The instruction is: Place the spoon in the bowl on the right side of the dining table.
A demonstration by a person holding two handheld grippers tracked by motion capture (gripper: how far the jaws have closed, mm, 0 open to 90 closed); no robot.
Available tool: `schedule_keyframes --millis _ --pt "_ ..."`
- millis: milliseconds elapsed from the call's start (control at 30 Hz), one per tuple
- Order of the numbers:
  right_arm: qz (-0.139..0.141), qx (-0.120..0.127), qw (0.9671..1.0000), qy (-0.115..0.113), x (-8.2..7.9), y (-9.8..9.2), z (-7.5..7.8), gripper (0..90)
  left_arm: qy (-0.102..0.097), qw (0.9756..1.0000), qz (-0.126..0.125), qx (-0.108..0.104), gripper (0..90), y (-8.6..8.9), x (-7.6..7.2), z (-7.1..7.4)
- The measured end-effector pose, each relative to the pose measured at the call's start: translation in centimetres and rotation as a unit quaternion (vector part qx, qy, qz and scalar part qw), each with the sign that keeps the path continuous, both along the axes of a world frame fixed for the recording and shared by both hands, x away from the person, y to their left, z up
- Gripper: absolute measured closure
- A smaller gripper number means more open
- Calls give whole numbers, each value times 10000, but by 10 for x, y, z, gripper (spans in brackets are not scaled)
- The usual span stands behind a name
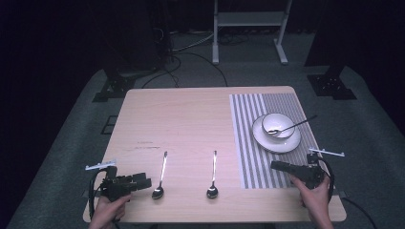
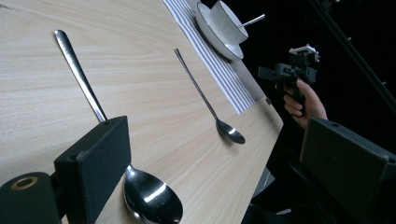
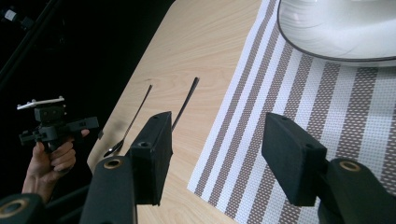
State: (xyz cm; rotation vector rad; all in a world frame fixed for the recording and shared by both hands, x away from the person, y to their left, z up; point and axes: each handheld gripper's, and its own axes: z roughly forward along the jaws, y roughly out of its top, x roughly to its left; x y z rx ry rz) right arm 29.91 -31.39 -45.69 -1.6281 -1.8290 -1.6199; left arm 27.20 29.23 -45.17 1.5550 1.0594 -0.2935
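Two metal spoons lie side by side near the table's front edge, the left spoon (image 1: 161, 174) (image 2: 79, 74) and the middle spoon (image 1: 213, 174) (image 2: 201, 93). A third spoon (image 1: 301, 123) rests in a white bowl (image 1: 278, 115) on a white plate (image 1: 267, 142) on the striped placemat (image 1: 248, 143). My left gripper (image 1: 145, 182) (image 2: 215, 140) lies level just left of the left spoon's bowl, open and holding nothing. My right gripper (image 1: 276, 165) (image 3: 219, 140) hovers over the placemat's front right part, open with only the mat between its fingers.
The light wooden table (image 1: 181, 119) stands on a grey floor mat with dark stands and cables around it. A white frame (image 1: 248, 19) stands behind the table. Across the table, the right gripper view catches the left gripper (image 3: 93, 122) in a hand.
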Motion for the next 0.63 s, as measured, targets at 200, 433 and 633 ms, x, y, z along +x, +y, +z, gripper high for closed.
schedule_keyframes --millis 200,433,633 --pt "21 29 10000 -23 -5 3 -1 416 3 10000 6 -2 72 0 0 0" --pt "9 24 10000 -59 -11 5 -5 411 2 10000 4 -1 72 0 0 0" --pt "7 3 9999 -103 -15 7 -5 398 -8 10000 4 4 72 1 -1 1"
